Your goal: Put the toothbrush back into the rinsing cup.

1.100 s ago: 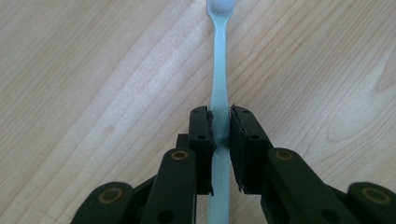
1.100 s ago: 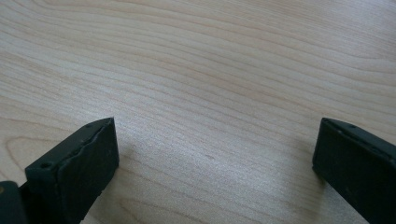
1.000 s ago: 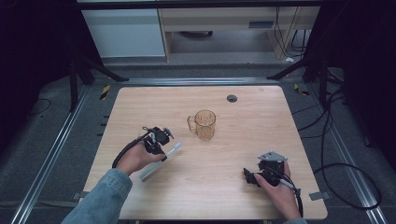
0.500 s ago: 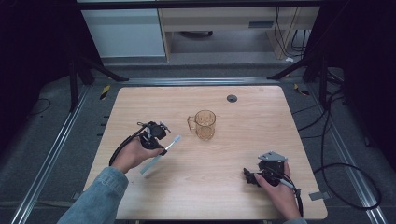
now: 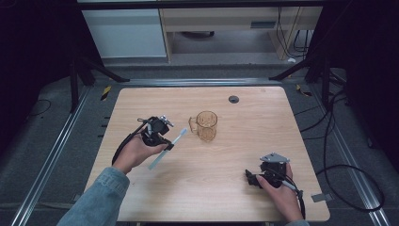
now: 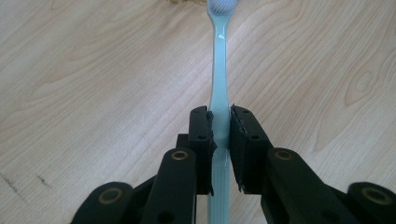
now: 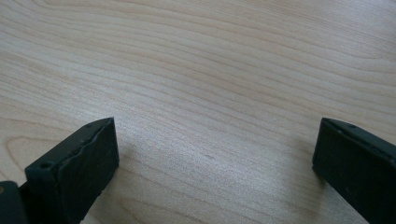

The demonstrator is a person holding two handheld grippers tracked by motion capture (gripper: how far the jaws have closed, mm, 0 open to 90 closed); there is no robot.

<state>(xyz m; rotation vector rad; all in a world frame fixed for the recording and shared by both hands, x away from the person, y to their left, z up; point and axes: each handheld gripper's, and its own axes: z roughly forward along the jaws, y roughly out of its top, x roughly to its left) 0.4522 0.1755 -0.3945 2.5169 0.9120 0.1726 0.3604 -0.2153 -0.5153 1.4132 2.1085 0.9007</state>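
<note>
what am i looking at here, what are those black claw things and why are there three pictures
A person sits at a wooden table and holds a hand tool with two black jaws in each hand. The high view looks down from above the table. The other two pictures come from small cameras riding on each tool, looking along its jaws. The left gripper is shut on a pale blue toothbrush, gripping its handle with the bristle head pointing away. The right gripper rests near the table's front edge, its jaws wide open over bare wood. An amber see-through mug stands mid-table, beside the toothbrush's head.
</note>
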